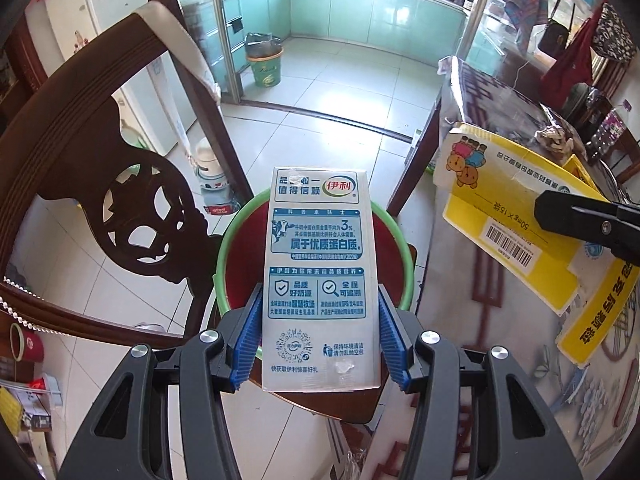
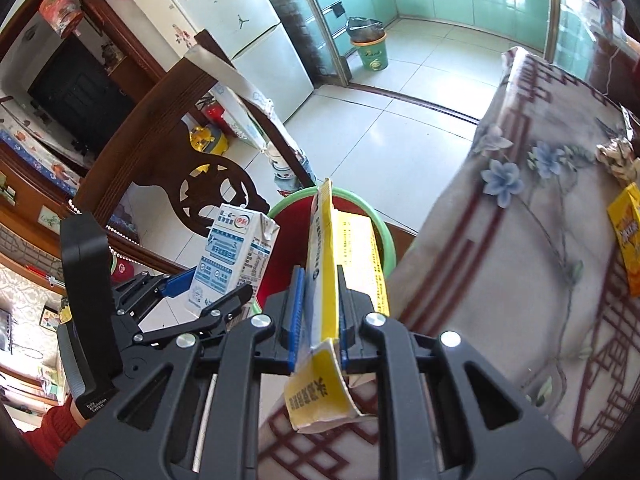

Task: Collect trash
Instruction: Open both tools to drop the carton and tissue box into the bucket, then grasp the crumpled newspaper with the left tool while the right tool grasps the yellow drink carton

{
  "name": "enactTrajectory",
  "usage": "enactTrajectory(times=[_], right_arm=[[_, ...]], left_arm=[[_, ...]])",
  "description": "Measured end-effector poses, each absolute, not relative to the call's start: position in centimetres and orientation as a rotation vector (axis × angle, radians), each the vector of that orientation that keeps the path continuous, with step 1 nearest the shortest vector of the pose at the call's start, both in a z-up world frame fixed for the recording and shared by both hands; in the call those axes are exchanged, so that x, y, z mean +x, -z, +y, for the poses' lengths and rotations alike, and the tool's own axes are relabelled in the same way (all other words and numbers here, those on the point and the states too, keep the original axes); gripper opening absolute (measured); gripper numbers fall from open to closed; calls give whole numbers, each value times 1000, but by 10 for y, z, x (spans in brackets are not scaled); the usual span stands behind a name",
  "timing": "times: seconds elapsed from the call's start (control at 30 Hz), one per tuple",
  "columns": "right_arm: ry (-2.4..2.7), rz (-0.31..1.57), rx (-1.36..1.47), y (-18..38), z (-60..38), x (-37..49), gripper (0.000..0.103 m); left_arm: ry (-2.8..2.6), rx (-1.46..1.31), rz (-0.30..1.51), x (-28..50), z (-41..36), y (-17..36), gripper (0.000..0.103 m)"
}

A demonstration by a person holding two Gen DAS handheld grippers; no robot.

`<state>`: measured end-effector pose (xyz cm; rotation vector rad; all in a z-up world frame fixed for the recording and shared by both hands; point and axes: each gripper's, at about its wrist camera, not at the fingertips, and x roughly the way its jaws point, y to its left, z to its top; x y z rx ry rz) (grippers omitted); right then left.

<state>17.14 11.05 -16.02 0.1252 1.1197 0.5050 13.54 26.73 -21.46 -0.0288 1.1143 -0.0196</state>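
While the left gripper (image 1: 320, 336) clamped the milk carton (image 1: 320, 276) and the right gripper (image 2: 318, 312) pinched the flattened yellow box (image 2: 340, 264), both needed releasing squarely over the green-rimmed bin (image 1: 394, 224).

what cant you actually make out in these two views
- Inside of the green-rimmed bin: left wrist view, covered by the milk carton; right wrist view, blocked by the flattened yellow box.
- Chair seat under the bin: hidden in both.
- Small yellow packet on the table: cut by the right edge.

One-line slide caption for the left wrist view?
Left gripper holds a milk carton above the green-rimmed bin.
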Motion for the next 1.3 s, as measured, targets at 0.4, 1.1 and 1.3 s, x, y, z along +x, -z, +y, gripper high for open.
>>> enactTrajectory(times=[0.4,1.1,1.3], right_arm=[[-514,1108,97,165,136,187,31],[-366,1113,97,168,42,160,55],[-243,1147,130,184,-28,152,63]], left_arm=[[-18,-16,1131,155,279,224,59],[62,-27,1075,175,229,195,69],[130,7,1085,184,180,197,74]])
